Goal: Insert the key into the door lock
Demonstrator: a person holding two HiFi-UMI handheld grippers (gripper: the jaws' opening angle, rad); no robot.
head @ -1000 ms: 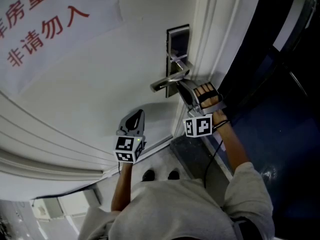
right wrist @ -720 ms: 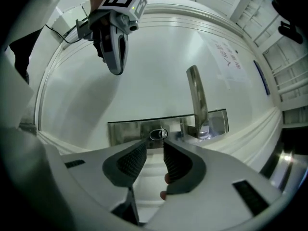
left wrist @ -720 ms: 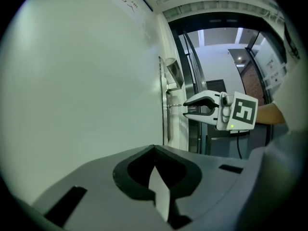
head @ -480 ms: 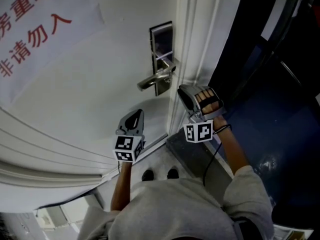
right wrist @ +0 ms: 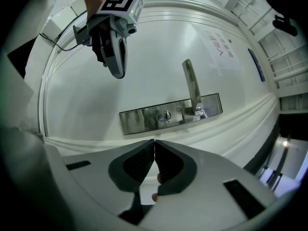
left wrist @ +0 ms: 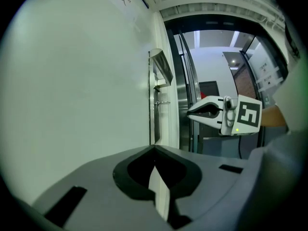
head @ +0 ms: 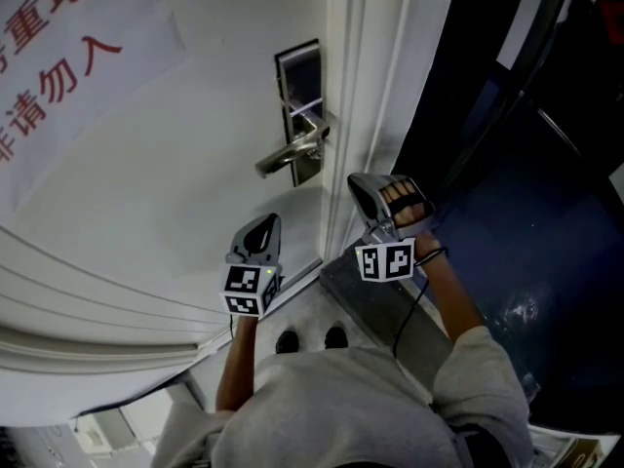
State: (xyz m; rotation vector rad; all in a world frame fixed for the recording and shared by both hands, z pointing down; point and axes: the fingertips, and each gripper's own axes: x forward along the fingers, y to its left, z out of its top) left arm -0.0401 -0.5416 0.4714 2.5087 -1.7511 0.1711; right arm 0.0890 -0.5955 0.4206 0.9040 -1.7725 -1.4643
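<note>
Pulled back from the lock plate [right wrist: 139, 121], the right gripper [right wrist: 154, 141] now hangs apart from the handle [right wrist: 191, 85], its jaws just closed and pinched together on nothing. What looks like the key [right wrist: 165, 115] (small, rather blurry) sticks out of the plate on the white door [head: 175, 164]. The left gripper [left wrist: 154, 148] is clenched too, empty, near the door.
</note>
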